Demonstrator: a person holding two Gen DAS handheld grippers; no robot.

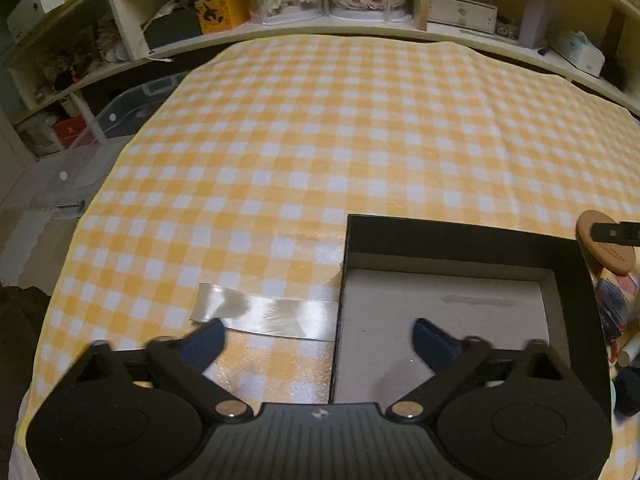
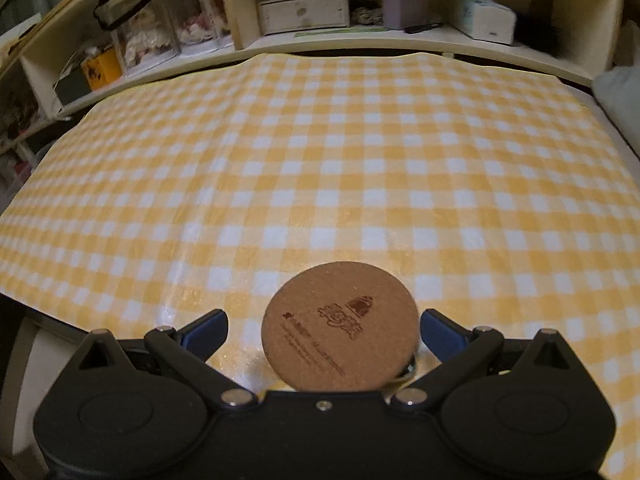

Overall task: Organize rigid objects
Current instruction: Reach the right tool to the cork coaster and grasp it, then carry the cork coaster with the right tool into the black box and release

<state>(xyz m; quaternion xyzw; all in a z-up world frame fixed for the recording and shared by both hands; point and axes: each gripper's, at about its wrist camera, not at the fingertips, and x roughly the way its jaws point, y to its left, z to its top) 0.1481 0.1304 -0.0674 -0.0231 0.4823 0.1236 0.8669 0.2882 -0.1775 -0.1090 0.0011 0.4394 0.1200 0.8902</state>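
Observation:
A black open box (image 1: 460, 240) with a grey floor lies on the yellow checked tablecloth at the right in the left wrist view. My left gripper (image 1: 318, 340) is open and empty, straddling the box's left wall. A round cork coaster (image 2: 340, 326) with printed marks sits between the fingers of my right gripper (image 2: 324, 332), whose jaws stand wide apart and do not press it. The same coaster (image 1: 606, 244) shows at the right edge of the left wrist view, beyond the box's right wall, with a black part of the right gripper over it.
A strip of clear tape (image 1: 260, 312) lies on the cloth left of the box. Several small items (image 1: 616, 312) lie right of the box. Cluttered shelves (image 2: 304, 8) run along the far edge of the table. A clear bin (image 1: 120, 116) stands off the left edge.

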